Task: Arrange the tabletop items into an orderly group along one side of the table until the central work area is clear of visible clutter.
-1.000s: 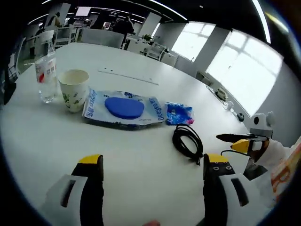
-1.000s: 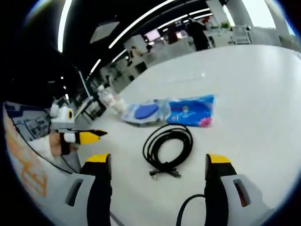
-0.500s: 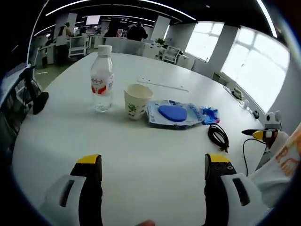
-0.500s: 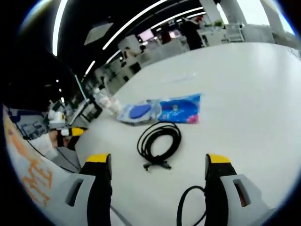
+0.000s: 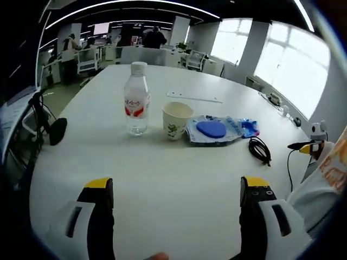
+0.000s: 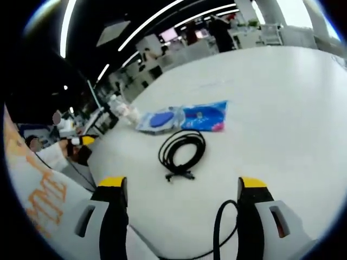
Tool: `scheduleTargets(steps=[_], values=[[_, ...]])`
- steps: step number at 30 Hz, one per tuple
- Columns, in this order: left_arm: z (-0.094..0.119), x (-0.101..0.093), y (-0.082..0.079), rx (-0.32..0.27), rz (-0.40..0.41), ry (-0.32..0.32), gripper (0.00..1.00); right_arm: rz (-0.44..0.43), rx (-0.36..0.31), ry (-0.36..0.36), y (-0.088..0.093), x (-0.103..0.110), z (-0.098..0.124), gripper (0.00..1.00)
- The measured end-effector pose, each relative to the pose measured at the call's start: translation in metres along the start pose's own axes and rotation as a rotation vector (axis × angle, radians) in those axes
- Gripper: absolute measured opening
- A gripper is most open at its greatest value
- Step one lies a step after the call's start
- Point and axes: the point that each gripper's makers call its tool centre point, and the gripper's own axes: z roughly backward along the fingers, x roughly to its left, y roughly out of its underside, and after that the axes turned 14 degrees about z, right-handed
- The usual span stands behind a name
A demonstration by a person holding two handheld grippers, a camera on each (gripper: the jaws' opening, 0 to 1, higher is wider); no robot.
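Big open-plan office here, strip lights overhead, bright windows on the right of the left gripper view, and one broad white table [image 5: 162, 179] carrying everything. Far across it runs a loose row: a water bottle [image 5: 136, 98] standing upright at the left, a paper cup [image 5: 177, 120] just beside it, then a clear packet with a blue pad [image 5: 214, 129], a small blue wrapper [image 5: 248, 128] touching its right end, and a coiled black cable [image 5: 259, 149] nearest the right edge.

The left gripper [image 5: 176, 197] hangs over bare table with jaws wide apart and nothing between them. Same story for the right gripper [image 6: 181, 195]: spread wide, empty, with the cable coil [image 6: 181, 151] lying straight ahead on the table and the packets [image 6: 181, 117] beyond it.

Handling, as I judge it: the bottle looks nearly full, so heavy and slick; take it round the waist near the label. The cup is light and crushable, so a gentle pinch on the rim or a soft hold at mid-wall. The packets are thin and floppy; pinch an edge and slide them. The cable is limp and springy; grab across several loops at once, or the coil may unravel.
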Motion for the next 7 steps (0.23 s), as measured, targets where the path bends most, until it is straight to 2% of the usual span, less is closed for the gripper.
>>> scheduleTargets(steps=[7], values=[[-0.0027, -0.0013, 0.0008, 0.009, -0.004, 0.005, 1.0, -0.025, 0.011, 0.012, 0.0076, -0.0018, 0.0037, 0.81]])
